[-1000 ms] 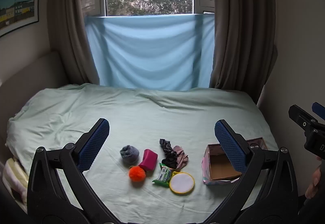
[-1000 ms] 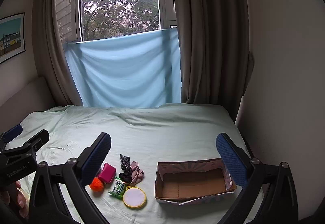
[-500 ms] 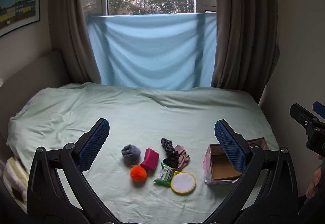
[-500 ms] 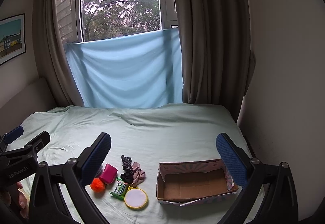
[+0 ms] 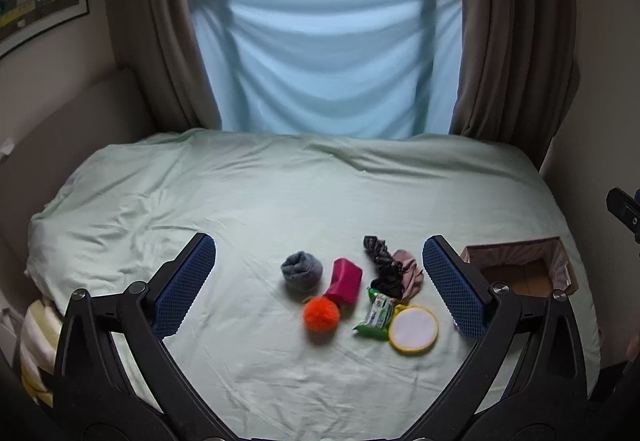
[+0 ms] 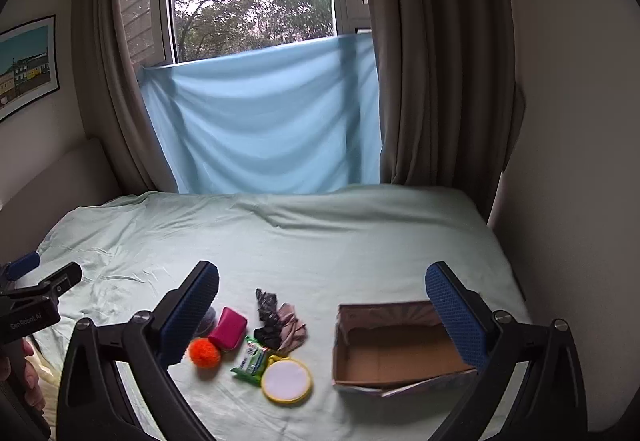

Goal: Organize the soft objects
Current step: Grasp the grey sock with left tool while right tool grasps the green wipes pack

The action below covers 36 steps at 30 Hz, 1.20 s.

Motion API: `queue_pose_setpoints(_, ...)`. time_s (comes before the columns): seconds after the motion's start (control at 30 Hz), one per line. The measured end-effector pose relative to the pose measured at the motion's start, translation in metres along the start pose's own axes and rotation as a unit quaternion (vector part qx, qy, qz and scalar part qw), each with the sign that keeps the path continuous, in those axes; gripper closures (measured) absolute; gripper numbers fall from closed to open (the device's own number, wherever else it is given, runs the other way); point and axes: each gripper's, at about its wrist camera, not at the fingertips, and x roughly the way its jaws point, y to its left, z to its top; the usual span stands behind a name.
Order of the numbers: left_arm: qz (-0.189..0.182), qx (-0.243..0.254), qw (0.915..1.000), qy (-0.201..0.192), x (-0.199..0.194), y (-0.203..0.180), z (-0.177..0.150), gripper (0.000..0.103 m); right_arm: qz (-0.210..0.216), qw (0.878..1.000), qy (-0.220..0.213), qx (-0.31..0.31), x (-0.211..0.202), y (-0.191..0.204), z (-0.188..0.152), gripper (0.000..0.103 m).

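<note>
Soft items lie on the pale green bed sheet (image 5: 280, 201): a grey rolled sock (image 5: 301, 272), a magenta pouch (image 5: 344, 281), an orange pom-pom (image 5: 321, 314), a black scrunchie (image 5: 380, 265) with a pink one (image 5: 408, 273), a green tissue pack (image 5: 378, 315) and a round yellow-rimmed pad (image 5: 414, 329). An empty cardboard box (image 6: 396, 353) sits to their right. My left gripper (image 5: 320, 281) is open, above and short of the items. My right gripper (image 6: 322, 317) is open, short of the box.
A blue cloth (image 5: 324, 61) hangs over the window between brown curtains (image 5: 512, 29). A wall stands close on the right (image 6: 580, 161). A headboard (image 5: 60, 145) runs along the left. Striped fabric (image 5: 36, 345) shows at the bed's left near edge.
Both grippers have moved a little forward and down toward the bed, so the items and box look larger. Both stay open. The items have not moved.
</note>
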Motion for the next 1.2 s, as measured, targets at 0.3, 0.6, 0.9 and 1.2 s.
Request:
queue_pose_setpoints(0.3,-0.050,0.043,0.9949,0.076,0.103,0.051,-0.025,0.000,-0.019,0.997,0.065,0.024,0.073,0.071,-0.056,0.000)
queue_pose_setpoints(0.6,-0.097,0.075,0.9864,0.109,0.240,0.070,-0.064,0.000,-0.041,0.991,0.114,0.060,0.173,0.122,-0.140,0.000)
queue_pose_setpoints(0.9,-0.118,0.091,0.9817,0.119,0.358,0.065,-0.112,0.000,-0.058,0.983,0.155,0.074,0.274,0.141,-0.216,0.016)
queue_pose_setpoints(1.2,-0.112,0.110,0.9779,0.138,0.424,0.049,-0.145,0.000,-0.053,0.980,0.185,0.059,0.334,0.153,-0.254,0.031)
